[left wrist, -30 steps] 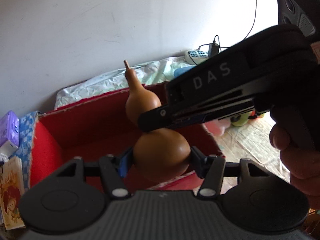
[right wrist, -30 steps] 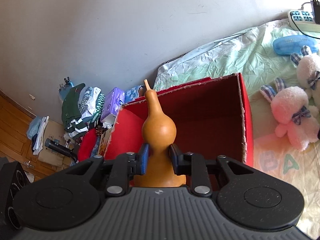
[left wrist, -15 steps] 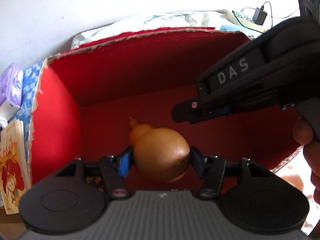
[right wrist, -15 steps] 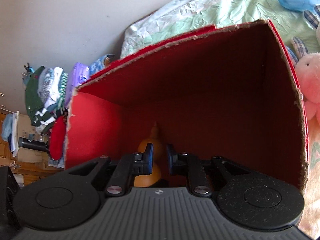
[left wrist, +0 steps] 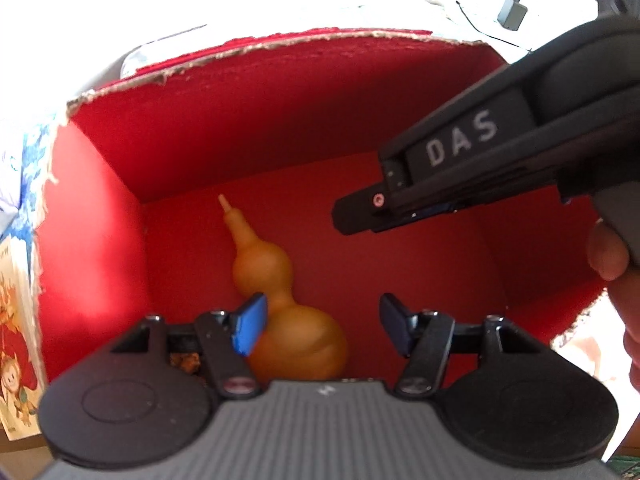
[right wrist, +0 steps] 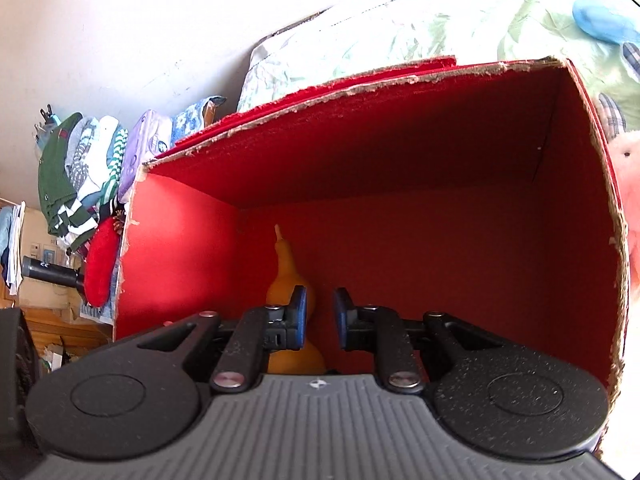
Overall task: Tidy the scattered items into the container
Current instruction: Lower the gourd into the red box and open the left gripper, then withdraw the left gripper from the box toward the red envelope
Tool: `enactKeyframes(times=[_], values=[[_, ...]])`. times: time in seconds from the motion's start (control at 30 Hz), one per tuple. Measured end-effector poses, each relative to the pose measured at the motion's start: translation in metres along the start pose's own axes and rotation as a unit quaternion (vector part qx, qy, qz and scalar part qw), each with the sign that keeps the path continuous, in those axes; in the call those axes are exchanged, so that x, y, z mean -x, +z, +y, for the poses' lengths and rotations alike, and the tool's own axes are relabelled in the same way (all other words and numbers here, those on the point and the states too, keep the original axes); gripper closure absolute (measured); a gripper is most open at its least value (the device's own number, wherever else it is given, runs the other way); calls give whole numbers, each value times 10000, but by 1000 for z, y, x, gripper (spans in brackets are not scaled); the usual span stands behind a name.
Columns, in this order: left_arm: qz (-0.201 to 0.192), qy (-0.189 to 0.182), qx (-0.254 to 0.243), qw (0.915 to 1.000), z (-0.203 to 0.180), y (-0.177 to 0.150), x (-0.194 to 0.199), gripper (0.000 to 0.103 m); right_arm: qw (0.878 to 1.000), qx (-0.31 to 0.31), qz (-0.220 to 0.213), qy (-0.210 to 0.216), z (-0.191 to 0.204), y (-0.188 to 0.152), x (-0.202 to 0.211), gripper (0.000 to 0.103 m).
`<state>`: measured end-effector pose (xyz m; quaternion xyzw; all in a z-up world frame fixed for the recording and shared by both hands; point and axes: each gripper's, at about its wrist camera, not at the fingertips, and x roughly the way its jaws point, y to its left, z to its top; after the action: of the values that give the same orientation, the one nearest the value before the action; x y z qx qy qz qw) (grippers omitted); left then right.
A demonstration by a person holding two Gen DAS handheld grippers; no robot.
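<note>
Showing left gripper (left wrist: 320,326) spread beside gourd (left wrist: 288,308) | right gripper (right wrist: 320,316) narrowly parted, empty | clothes pile (right wrist: 80,172) right view only

The gourd (left wrist: 280,300) lies on the floor of the red cardboard box (left wrist: 280,92), stem toward eleven o'clock. The left gripper (left wrist: 320,326) is opening, fingers clear of it. The right gripper (left wrist: 360,216) reaches in from two o'clock.

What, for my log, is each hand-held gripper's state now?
Left hand-held gripper: open, jaws opening, gourd not gripped.
Right hand-held gripper: narrowly open, empty.
</note>
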<state>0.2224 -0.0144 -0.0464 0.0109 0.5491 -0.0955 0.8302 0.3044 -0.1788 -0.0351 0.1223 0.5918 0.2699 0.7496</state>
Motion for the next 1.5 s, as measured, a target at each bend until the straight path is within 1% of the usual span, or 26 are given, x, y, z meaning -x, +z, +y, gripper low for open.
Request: enactKeyframes(times=[0.1,0.17,0.2,0.23,0.27,0.3,0.33,0.43,0.5,0.53,0.63,0.7,0.77,0.83,0.9,0.97,1.0,1.03,1.07,1.1,1.2,1.27,1.33,1.43,1.5], values=[[1,53,-71,10000,-9,-1,3,41,10000,26,-57,-31,-2,-1,3,85],[-45,162,8,9999,-13,1,5,41,9996,127,-222,-133,0,-2,8,83],[-100,242,65,9996,-15,3,7,38,9989,194,-355,-217,1,-3,12,81],[-161,290,99,9994,-16,7,8,33,9979,227,-511,-318,1,-4,17,75],[-224,335,149,9991,-14,19,4,31,9962,261,-714,-432,3,-6,24,72],[-297,402,202,9985,-15,26,5,28,9944,296,-892,-493,3,-9,32,70],[-371,485,265,9978,-17,29,6,26,9922,322,-1078,-533,4,-12,40,68],[-537,658,445,9954,-25,33,15,24,9837,360,-1580,-780,6,-24,65,57],[-631,775,561,9934,-33,34,20,24,9766,282,-1946,-868,4,-34,84,54],[-684,812,602,9925,-40,33,25,23,9741,249,-2059,-903,2,-38,92,51],[-836,781,734,9907,-58,29,37,21,9639,123,-2428,-1084,-9,-52,120,49],[-952,714,744,9901,-75,27,41,21,9564,47,-2598,-1331,-23,-61,136,48],[-1065,674,656,9899,-98,22,44,20,9488,-76,-2732,-1586,-42,-74,152,47],[-1154,603,426,9906,-131,16,49,19,9414,-186,-2810,-1858,-62,-86,165,46],[-1202,488,205,9913,-171,9,58,18,9337,-221,-2763,-2267,-80,-99,172,46],[-1258,335,149,9914,-197,5,54,16,9252,-336,-2743,-2602,-100,-116,177,46],[-1290,270,139,9912,-210,2,53,14,9231,-451,-2769,-2630,-109,-124,180,46],[-1424,370,134,9890,-225,-3,53,5,9226,-557,-2792,-2603,-117,-132,184,46],[-1584,528,145,9858,-240,-9,52,5,9219,-683,-2828,-2558,-124,-141,186,46],[-1658,566,140,9844,-252,-12,51,5,9186,-840,-2901,-2547,-132,-153,188,46],[-1481,283,47,9886,-277,-19,34,4,9138,-852,-2939,-2672,-145,-175,187,44],[-1429,264,27,9894,-290,-25,20,4,9115,-833,-2889,-2806,-154,-186,185,43],[-1289,406,126,9907,-295,-28,5,4,9139,-879,-2829,-2776,-163,-191,183,44],[-1189,476,572,9901,-288,-29,-5,4,9155,-1125,-2944,-2499,-170,-203,183,44],[-1101,487,843,9891,-284,-31,-4,4,9129,-1111,-3128,-2375,-164,-208,183,44]])
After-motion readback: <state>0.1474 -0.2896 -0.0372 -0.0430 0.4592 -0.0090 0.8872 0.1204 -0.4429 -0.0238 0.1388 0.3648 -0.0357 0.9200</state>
